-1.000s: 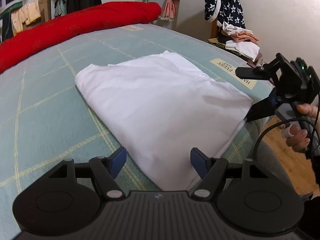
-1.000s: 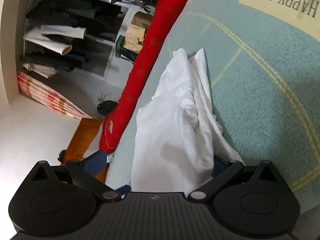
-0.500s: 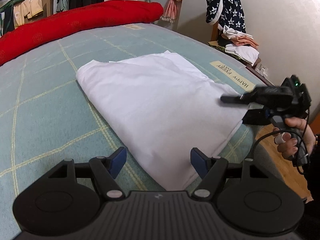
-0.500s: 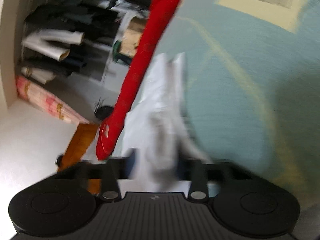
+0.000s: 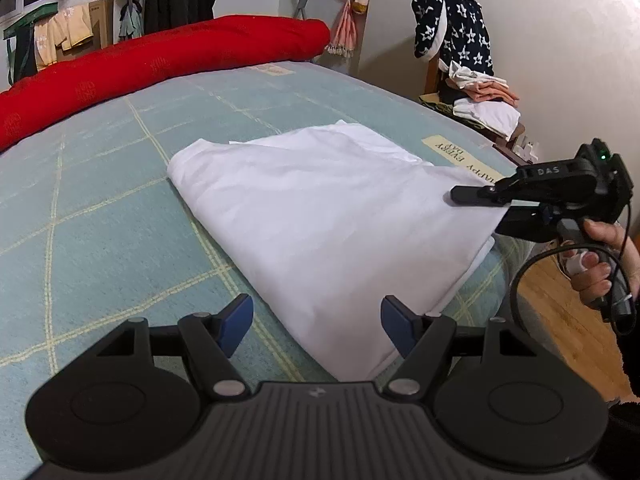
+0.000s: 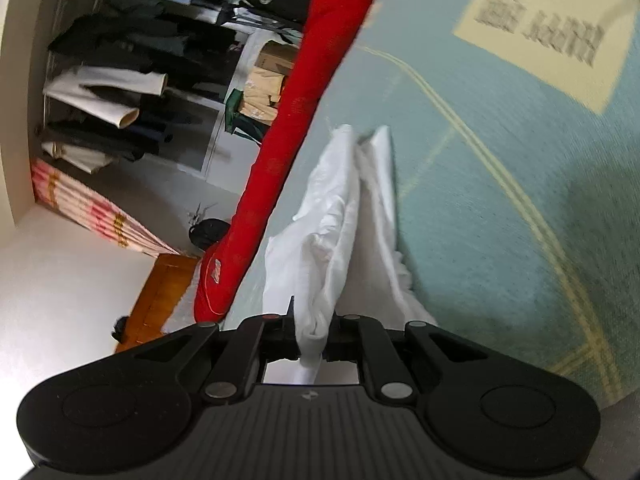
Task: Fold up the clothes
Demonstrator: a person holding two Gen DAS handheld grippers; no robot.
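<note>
On pale green checked bedding (image 5: 120, 200), my right gripper (image 6: 312, 334) pinches the folded white cotton garment's (image 5: 320, 216) corner; my spread left gripper (image 5: 316, 320) should clamp its near corner evenly.

Bare pale-green checked bedspread (image 5: 100, 216) lies open to the left of the folded white cloth garment (image 5: 320, 216). A long red bolster (image 5: 160, 64) blocks the far edge. At the right, the right tool (image 5: 480, 208) crowds the cloth's corner.
</note>
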